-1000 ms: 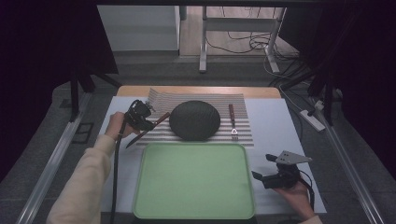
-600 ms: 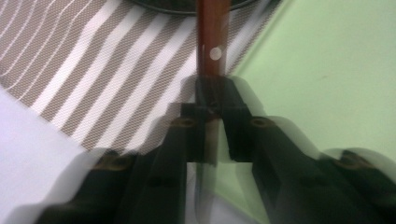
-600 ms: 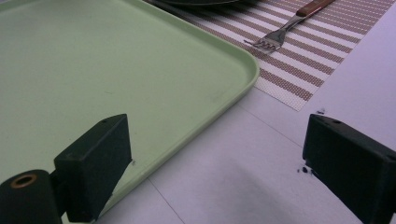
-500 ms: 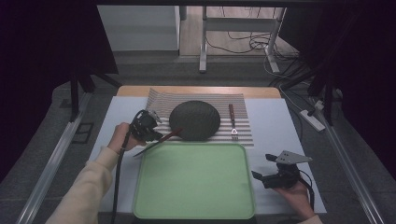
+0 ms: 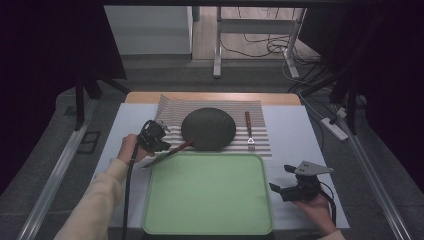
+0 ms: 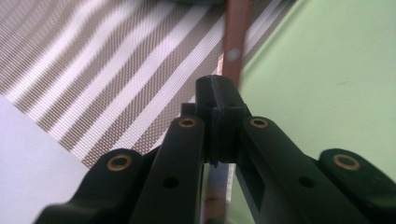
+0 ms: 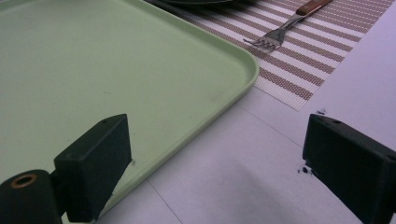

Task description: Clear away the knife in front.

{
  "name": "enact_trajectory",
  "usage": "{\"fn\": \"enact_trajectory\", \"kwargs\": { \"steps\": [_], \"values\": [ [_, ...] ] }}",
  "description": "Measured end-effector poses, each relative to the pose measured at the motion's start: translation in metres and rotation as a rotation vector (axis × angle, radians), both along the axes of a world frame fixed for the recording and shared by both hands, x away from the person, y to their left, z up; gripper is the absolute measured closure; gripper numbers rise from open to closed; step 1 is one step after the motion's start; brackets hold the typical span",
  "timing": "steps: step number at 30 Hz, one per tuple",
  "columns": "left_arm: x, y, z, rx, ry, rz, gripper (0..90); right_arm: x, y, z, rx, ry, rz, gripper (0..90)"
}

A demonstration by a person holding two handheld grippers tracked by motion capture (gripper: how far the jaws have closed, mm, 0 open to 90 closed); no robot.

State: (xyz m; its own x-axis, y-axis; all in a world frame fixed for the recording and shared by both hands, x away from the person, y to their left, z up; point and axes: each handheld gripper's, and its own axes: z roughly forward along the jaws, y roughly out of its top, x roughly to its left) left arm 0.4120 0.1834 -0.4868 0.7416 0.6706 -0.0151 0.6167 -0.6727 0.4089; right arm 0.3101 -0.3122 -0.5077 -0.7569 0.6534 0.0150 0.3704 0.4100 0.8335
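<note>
1. Gripping a knife (image 5: 167, 152), the left gripper (image 5: 156, 141) has just finished closing its jaws, and the knife sits clamped between them.
2. From the left gripper view the reddish-brown handle (image 6: 233, 42) runs up past the pinched jaws, while the blade shows below them.
3. Seen from above, the knife lies slantwise, its handle end reaching toward the dark round plate (image 5: 208, 128) and its blade tip over the near-left corner of the green tray (image 5: 207, 192).
4. Beneath the plate lies a striped placemat (image 5: 260, 120), and a fork (image 5: 248, 131) with a matching brown handle rests on it just right of the plate.
5. Off to the right of the tray, the right gripper (image 5: 290, 187) is held low over the white tabletop (image 5: 295, 130) with its jaws spread wide and nothing between them.
</note>
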Motion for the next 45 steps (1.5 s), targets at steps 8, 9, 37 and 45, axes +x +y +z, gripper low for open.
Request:
{"fn": "enact_trajectory", "kwargs": {
  "steps": [8, 9, 37, 45],
  "values": [
    [-0.005, -0.005, -0.009, -0.008, 0.026, -0.039, 89.4, 0.000, 0.000, -0.001, -0.004, 0.003, 0.001, 8.2],
    [-0.006, -0.006, -0.009, -0.008, 0.030, -0.046, 89.4, 0.000, 0.000, 0.000, -0.005, 0.001, 0.001, 8.2],
    [-0.078, -0.048, -0.016, -0.054, 0.008, -0.250, 89.3, 0.000, 0.001, -0.001, -0.020, 0.005, -0.002, 8.2],
    [-0.068, -0.079, -0.022, -0.027, -0.006, -0.318, 89.2, -0.001, 0.001, -0.001, -0.025, 0.005, -0.005, 8.2]
  ]
}}
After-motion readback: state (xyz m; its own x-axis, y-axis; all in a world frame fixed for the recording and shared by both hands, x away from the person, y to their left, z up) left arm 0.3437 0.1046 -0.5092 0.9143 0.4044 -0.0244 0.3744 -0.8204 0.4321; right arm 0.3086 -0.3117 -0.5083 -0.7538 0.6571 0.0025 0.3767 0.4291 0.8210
